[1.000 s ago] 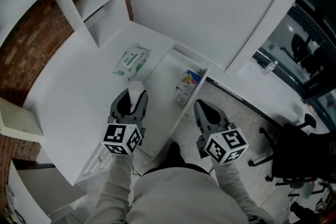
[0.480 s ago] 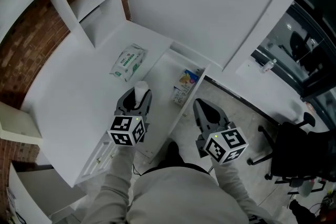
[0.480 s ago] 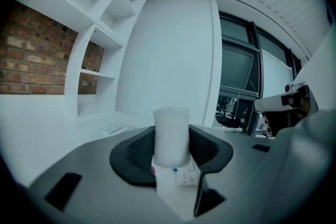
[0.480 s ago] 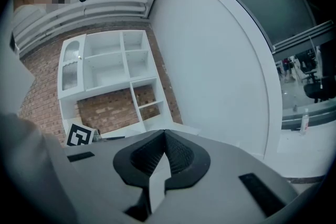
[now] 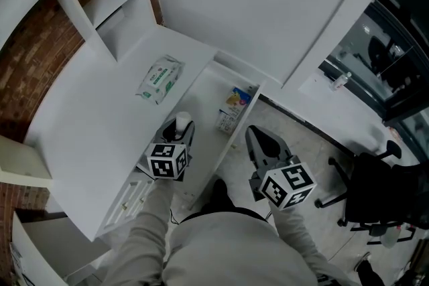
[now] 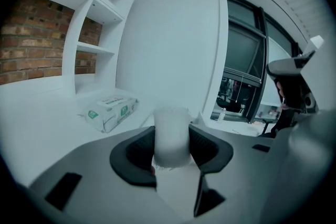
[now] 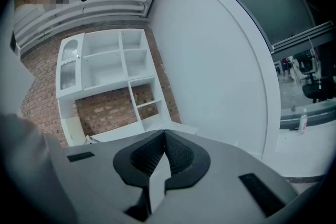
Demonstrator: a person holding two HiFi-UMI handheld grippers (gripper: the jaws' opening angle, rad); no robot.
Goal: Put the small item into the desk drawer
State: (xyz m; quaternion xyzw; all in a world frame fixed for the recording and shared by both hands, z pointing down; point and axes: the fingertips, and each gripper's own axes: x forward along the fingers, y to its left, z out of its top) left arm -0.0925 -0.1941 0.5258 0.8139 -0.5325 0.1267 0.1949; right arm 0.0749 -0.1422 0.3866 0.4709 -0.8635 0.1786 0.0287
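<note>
The left gripper [image 5: 178,132] is clamping a small white cylindrical item [image 5: 181,122] between its jaws, holding it over the left side of the open white desk drawer [image 5: 205,101]. Further back in that drawer, a small colourful box [image 5: 231,109] is lying. A white-and-green wipes pack [image 5: 159,78] is resting on the desktop left of the drawer. Right of the drawer, the right gripper [image 7: 164,138] is hanging closed and empty.
</note>
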